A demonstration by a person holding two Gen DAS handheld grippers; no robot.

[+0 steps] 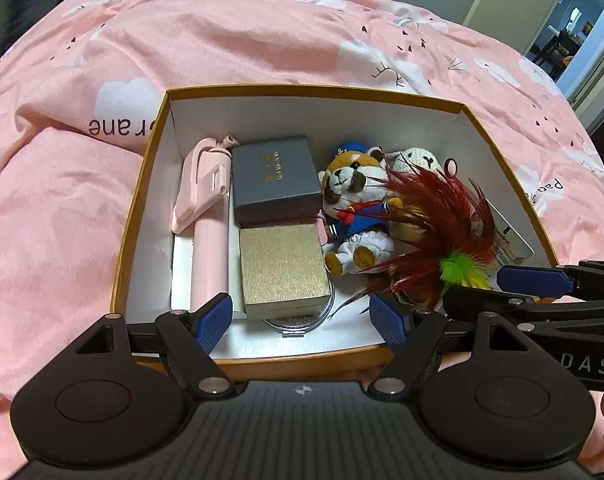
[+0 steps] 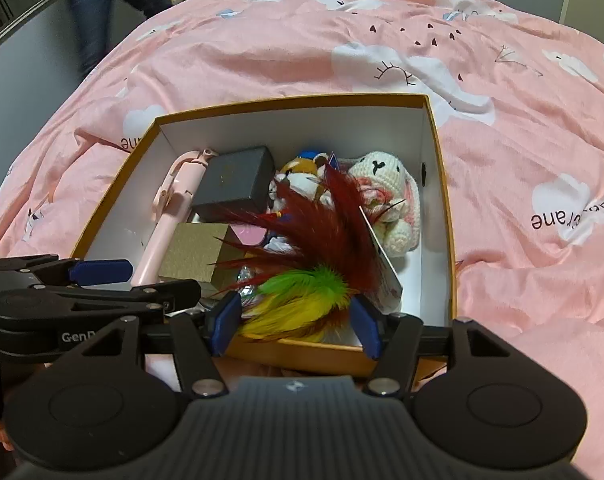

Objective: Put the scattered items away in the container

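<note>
Releasing the feathers into the box

Right claw [image 2: 296, 322] stands apart with the feathers [image 2: 302, 296] loose between its pads, low in the box [image 2: 437, 184] on the bed [image 2: 262, 52]; left claw [image 1: 302, 316] stands apart, empty. Withdraw straight up, so the pads do not drag quills out over the rim

Soft, even indoor light; edges bend strongly and darken at corners; the person [image 2: 102, 12] behind is blurred.
</note>
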